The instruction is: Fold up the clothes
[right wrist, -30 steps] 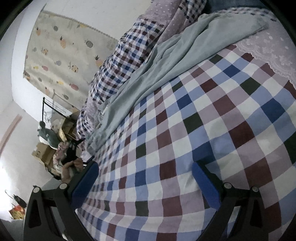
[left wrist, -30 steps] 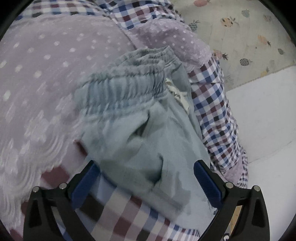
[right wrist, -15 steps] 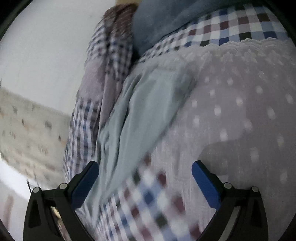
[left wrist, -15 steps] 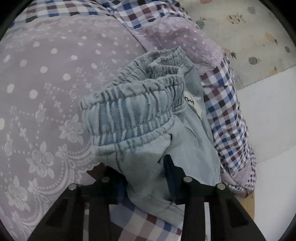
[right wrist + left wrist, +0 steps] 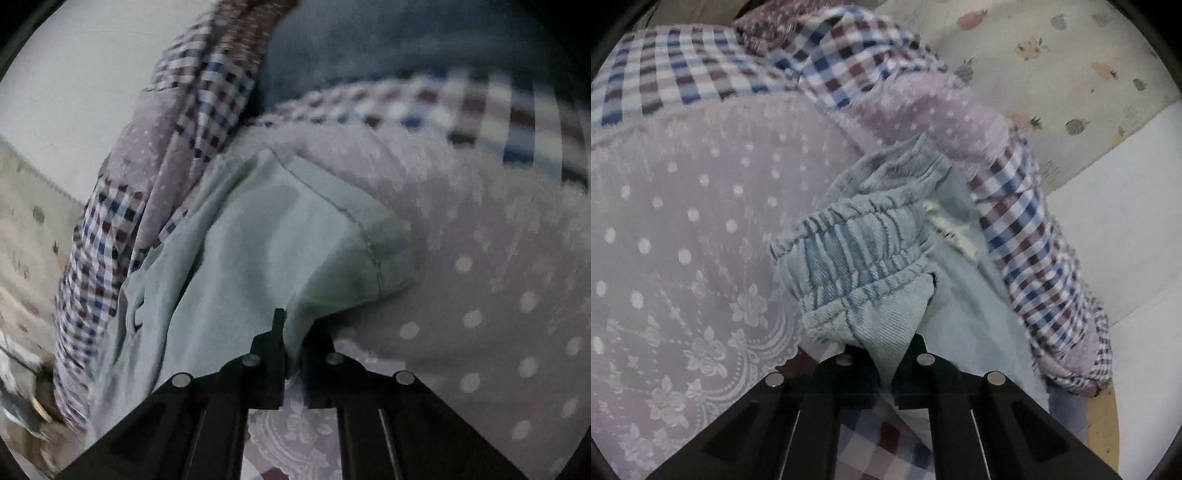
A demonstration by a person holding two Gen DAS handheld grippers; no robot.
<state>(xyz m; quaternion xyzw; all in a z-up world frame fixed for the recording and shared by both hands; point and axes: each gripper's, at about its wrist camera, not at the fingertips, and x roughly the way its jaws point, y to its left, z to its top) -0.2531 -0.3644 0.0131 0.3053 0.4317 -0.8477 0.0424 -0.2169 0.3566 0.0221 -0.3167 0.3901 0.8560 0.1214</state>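
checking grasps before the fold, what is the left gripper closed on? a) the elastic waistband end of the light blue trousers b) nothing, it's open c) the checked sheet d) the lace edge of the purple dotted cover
a: the left gripper is shut on the light blue trousers just below the gathered waistband.

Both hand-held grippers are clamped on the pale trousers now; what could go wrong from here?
1. The left hand-held gripper pinches only a small bunch below the elastic waistband, so the pale trousers may slip out when lifted.
2. The right hand-held gripper bites beside the lace cover; it might drag that along too.
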